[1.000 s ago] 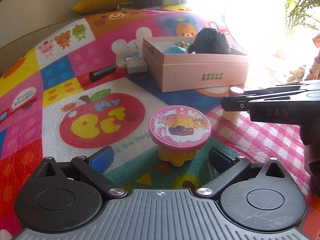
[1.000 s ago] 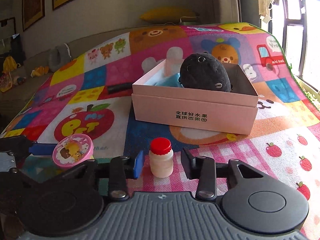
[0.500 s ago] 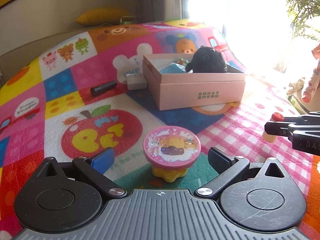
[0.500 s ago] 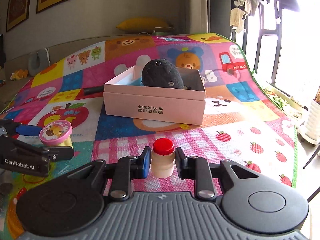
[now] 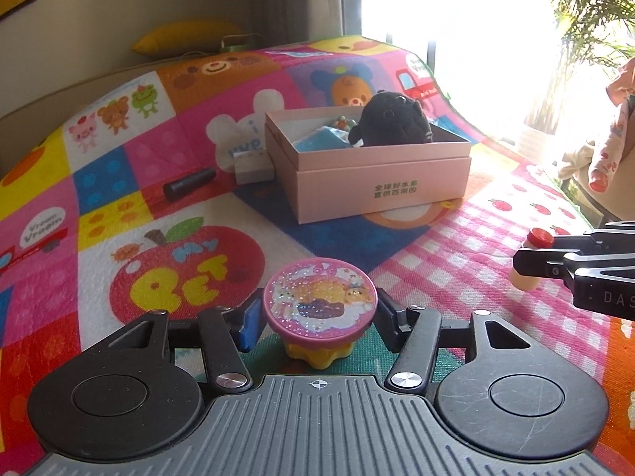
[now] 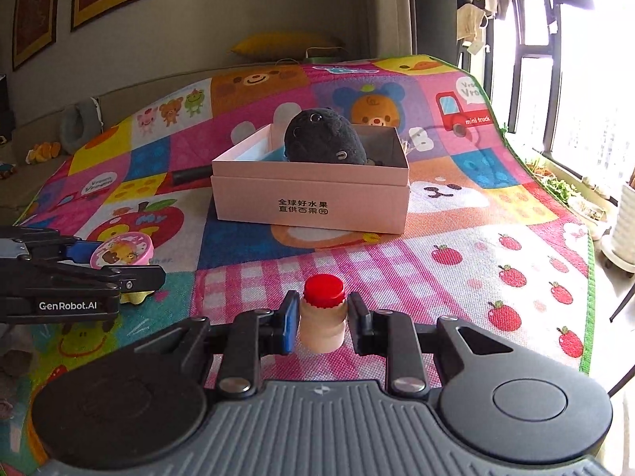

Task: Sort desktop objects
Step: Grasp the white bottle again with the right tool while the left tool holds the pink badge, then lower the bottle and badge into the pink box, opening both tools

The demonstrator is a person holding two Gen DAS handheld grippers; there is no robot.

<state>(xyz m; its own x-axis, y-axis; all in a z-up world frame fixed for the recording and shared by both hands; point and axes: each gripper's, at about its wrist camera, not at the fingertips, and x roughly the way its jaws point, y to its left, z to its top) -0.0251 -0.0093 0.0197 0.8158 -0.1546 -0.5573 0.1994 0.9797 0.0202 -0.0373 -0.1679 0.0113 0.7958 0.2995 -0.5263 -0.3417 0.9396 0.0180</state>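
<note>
My left gripper is shut on a pink-lidded yellow toy cup, held above the play mat; it also shows in the right wrist view. My right gripper is shut on a small bottle with a red cap, also seen at the right in the left wrist view. The open pink box stands ahead of both, holding a black plush toy and a blue item.
A black cylinder and a small white box lie left of the pink box. The colourful mat ends at a green edge on the right, near windows and pots.
Both grippers closed on their objects and lifted back from the box: the left shut on the toy cup, the right on the bottle. The box now looks farther away.
</note>
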